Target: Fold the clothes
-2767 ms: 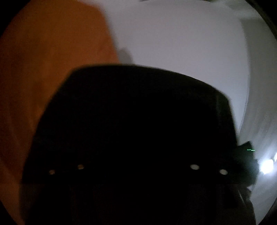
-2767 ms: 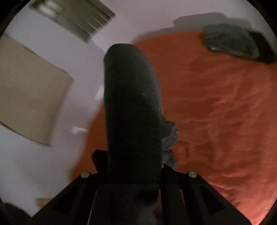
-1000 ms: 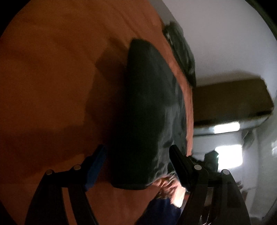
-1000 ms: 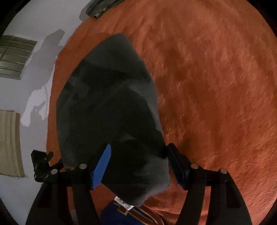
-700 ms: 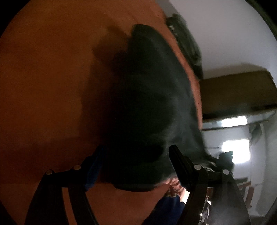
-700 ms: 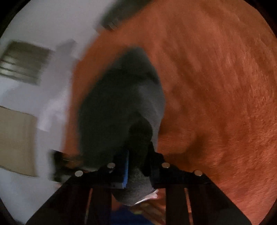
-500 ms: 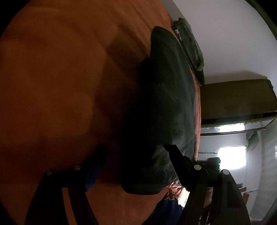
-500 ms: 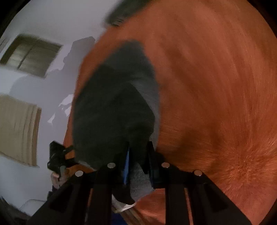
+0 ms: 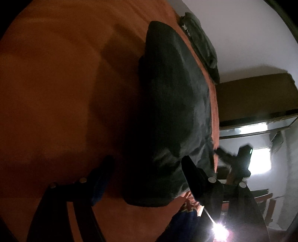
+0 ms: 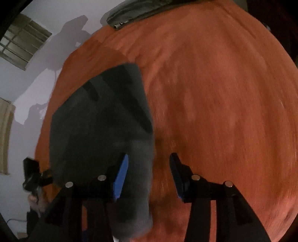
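Note:
A dark grey folded garment (image 9: 171, 104) lies on the orange bedspread (image 9: 55, 83); it also shows in the right wrist view (image 10: 96, 130). My left gripper (image 9: 147, 163) is open, its fingers straddling the garment's near end. My right gripper (image 10: 149, 160) is open, its blue-padded left finger (image 10: 121, 175) over the garment's near edge, its right finger over the bedspread (image 10: 214, 93). Whether the fingers touch the cloth is unclear.
Another dark folded garment (image 9: 201, 42) lies at the bed's far edge by the white wall, also in the right wrist view (image 10: 134, 13). A brown wardrobe (image 9: 255, 95) and a bright window (image 9: 260, 162) stand beyond the bed. The other gripper (image 10: 31, 176) appears at left.
My right gripper was shut on the garment's edge half a second ago and has opened, letting the cloth go. The garment now lies flat. The left gripper stayed open and shifted slightly.

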